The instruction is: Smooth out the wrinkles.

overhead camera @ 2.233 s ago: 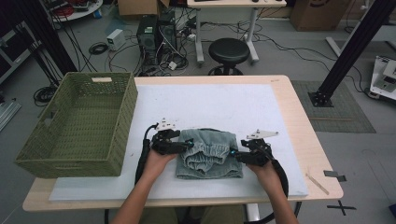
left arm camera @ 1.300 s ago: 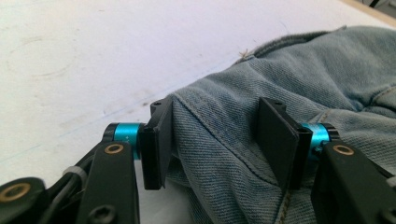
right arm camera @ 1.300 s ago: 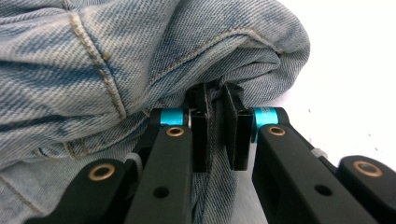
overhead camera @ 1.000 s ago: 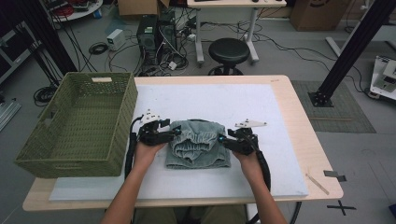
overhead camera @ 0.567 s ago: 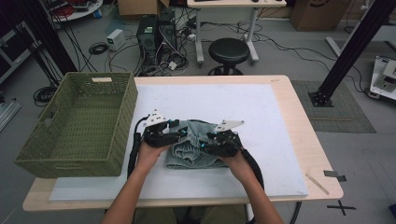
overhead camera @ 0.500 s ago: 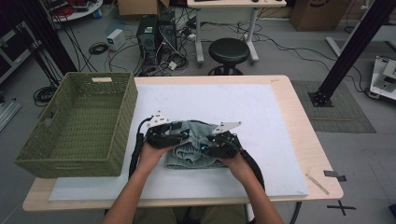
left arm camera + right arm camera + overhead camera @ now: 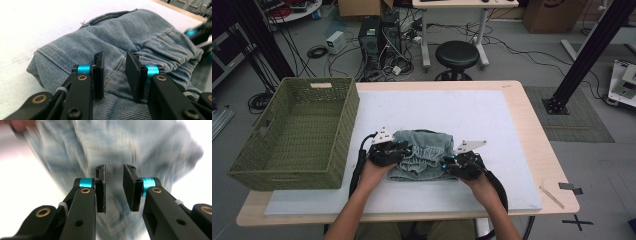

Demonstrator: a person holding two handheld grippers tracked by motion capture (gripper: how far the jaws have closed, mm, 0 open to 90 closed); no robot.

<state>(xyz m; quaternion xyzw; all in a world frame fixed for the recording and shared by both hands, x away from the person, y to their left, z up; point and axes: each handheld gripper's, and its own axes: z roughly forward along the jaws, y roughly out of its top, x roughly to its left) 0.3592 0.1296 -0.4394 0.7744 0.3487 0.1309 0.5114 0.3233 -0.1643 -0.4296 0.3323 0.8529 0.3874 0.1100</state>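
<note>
Jeans point(image 7: 422, 152), folded into a compact denim bundle, lie on the white mat point(image 7: 472, 115) between the two tongs, near the table's point(image 7: 532, 125) front edge. Left tongs point(image 7: 388, 150) sit at the bundle's left side; the left gripper view shows both jaws parted, pads resting on or just above the cloth point(image 7: 140, 42), a seam running between them, nothing pinched. Right tongs point(image 7: 460, 164) sit at the bundle's front right corner; the right gripper view is blurred, yet the jaws stand apart with denim point(image 7: 112, 147) beyond and under them, no fold caught.

Judgement: the tongs flank the bundle from opposite sides, likely to press or gather it so the fold holds together, or to set up a two-sided lift. Both are released for now.

Basket point(image 7: 297, 132), green and wicker-like, stands just left of the left tongs, touching the mat's edge; a probable destination for the bundle. Stool point(image 7: 457, 55) and cables lie on the floor beyond the table.
</note>
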